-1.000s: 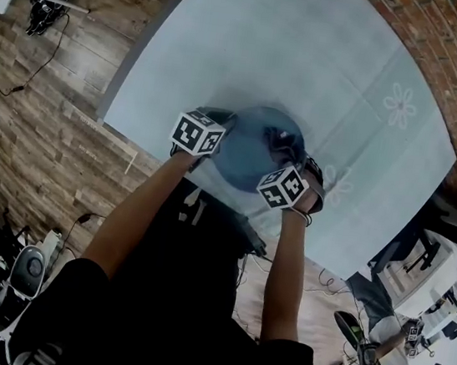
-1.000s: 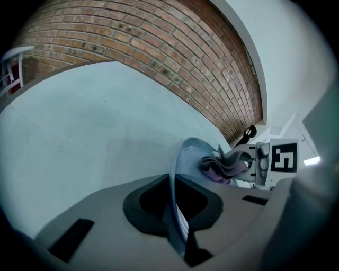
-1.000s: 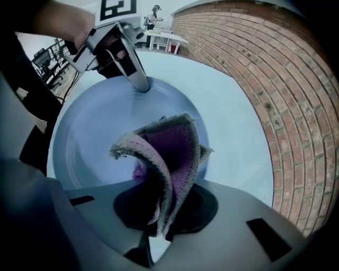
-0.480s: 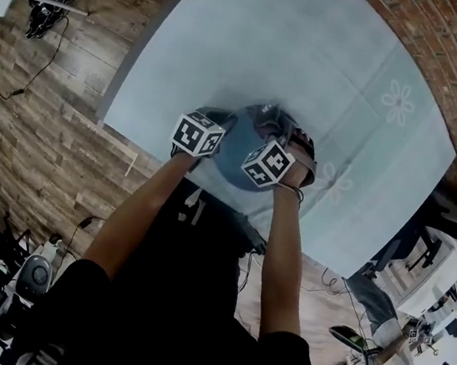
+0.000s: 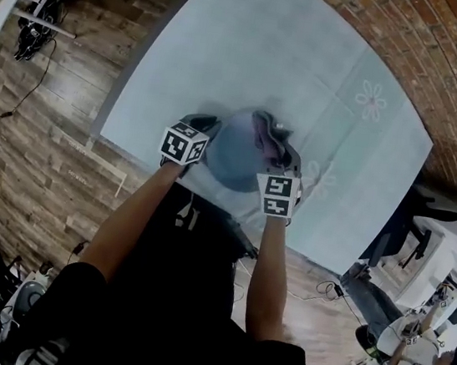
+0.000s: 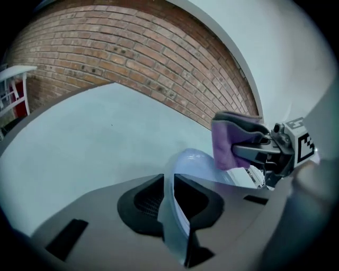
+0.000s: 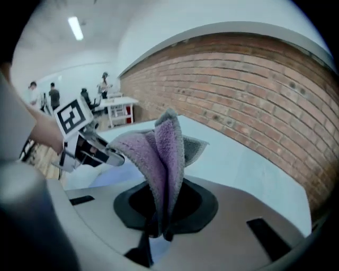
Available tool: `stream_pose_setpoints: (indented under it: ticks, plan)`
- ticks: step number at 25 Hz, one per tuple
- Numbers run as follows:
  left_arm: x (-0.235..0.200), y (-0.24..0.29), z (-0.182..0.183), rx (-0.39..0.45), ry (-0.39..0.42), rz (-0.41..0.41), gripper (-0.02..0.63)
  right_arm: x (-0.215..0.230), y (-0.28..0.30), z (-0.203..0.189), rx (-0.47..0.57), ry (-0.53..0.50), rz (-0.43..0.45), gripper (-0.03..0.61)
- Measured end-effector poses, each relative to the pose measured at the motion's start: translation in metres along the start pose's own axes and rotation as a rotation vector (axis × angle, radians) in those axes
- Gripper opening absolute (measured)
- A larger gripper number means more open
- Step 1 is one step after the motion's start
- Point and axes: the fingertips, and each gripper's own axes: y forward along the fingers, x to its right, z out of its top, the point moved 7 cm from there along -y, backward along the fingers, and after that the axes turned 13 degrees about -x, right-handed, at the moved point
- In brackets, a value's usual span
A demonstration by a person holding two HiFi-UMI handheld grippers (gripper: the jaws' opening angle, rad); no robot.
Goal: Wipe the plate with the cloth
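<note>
head view first: the left gripper (image 5: 194,137) is at the left edge of the blue plate (image 5: 230,159), and the right gripper (image 5: 283,175) comes in from the right with a purple cloth (image 5: 267,136) bunched at the plate's far right side, all of it over the near part of the pale blue table (image 5: 256,46), with wooden floor (image 5: 22,148) to the left. over to the left gripper view: the left gripper (image 6: 174,209) has its jaws pinched tight on the rim of the plate (image 6: 193,164), which runs edge-on between the dark pads (image 6: 145,201) and rises up and away; beyond it the right gripper (image 6: 253,151) carries the cloth (image 6: 226,144) against the plate's upper right, the table (image 6: 79,143) spreads below and a brick wall (image 6: 132,58) curves behind. now the right gripper view: the right gripper (image 7: 159,227) is clamped closed on the cloth (image 7: 161,153), which stands up from the jaws in thick purple folds with a grey corner poking right; the left gripper (image 7: 90,151) shows at left, a pale sliver of the plate (image 7: 108,179) under it, the brick wall (image 7: 238,90) on the right and people (image 7: 53,94) well back in the room.
</note>
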Motion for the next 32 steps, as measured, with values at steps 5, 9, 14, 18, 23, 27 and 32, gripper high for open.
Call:
stream_pose_setpoints:
  ticks: [5, 9, 14, 18, 23, 27, 32]
  plan:
    - [0.015, -0.049, 0.009, 0.125, 0.067, 0.025, 0.049, -0.007, -0.058, -0.004, 0.237, 0.248, 0.019, 0.061]
    - [0.045, -0.099, 0.011, 0.261, 0.162, 0.019, 0.049, -0.026, -0.106, -0.004, 0.384, 0.299, -0.010, 0.063]
    - [0.081, -0.159, 0.001, 0.415, 0.236, -0.002, 0.048, -0.055, -0.158, -0.002, 0.517, 0.353, -0.028, 0.063]
    - [0.108, -0.200, -0.011, 0.506, 0.316, -0.006, 0.048, -0.077, -0.188, -0.004, 0.605, 0.416, -0.028, 0.063]
    - [0.128, -0.228, -0.022, 0.580, 0.415, 0.009, 0.048, -0.099, -0.214, -0.007, 0.671, 0.406, -0.076, 0.063]
    - [0.133, -0.230, -0.036, 0.570, 0.432, -0.010, 0.048, -0.113, -0.220, -0.014, 0.661, 0.403, -0.080, 0.063]
    - [0.137, -0.229, -0.040, 0.548, 0.462, -0.022, 0.048, -0.117, -0.221, -0.016, 0.641, 0.386, -0.088, 0.063]
